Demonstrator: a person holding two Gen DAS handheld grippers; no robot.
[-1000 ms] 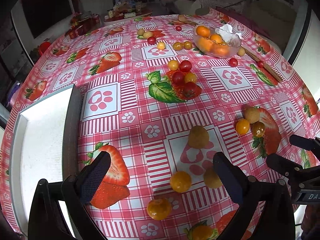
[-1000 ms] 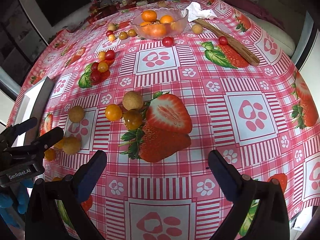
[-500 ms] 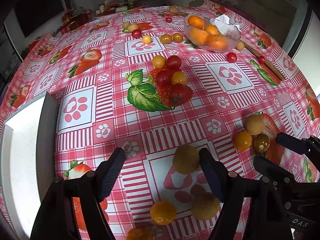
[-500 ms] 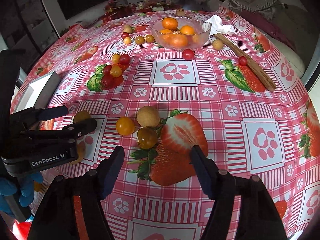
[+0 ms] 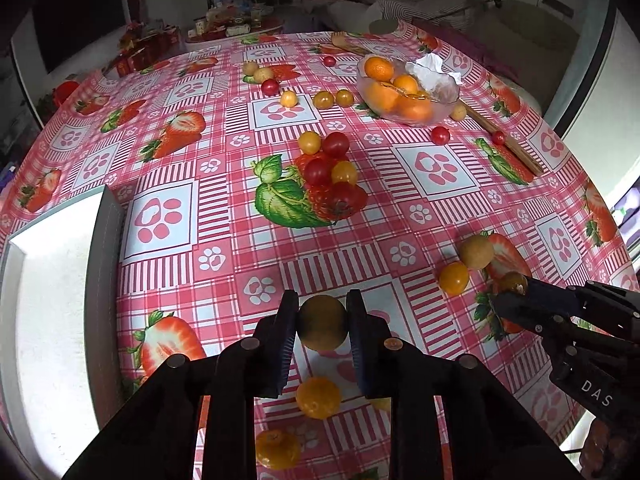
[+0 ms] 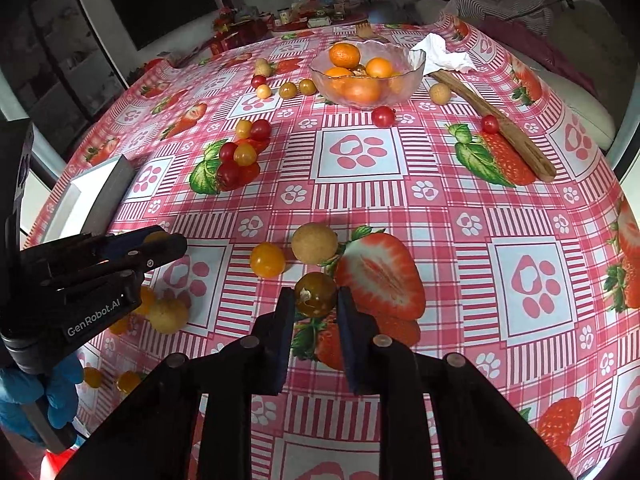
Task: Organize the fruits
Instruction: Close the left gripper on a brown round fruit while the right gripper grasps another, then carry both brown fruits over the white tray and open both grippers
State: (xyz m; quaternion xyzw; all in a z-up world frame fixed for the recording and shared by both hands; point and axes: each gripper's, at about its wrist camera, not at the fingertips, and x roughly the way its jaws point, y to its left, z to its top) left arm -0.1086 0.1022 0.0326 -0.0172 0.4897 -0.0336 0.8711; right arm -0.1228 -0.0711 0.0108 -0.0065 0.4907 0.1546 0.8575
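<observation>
Both jaws have closed: left gripper (image 5: 322,322) clamps a tan fruit (image 5: 322,323), right gripper (image 6: 313,307) a brownish one (image 6: 315,294)

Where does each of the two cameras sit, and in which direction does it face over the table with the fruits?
Left wrist: sits on the left gripper, facing down and forward across the table; its own fingers close on a tan round fruit; the right gripper enters at right.
Right wrist: sits on the right gripper, facing likewise; its fingers are shut on a brownish tomato; the left gripper and a blue-gloved hand show at left.
Both share: the glass bowl of oranges, white tray.
</observation>
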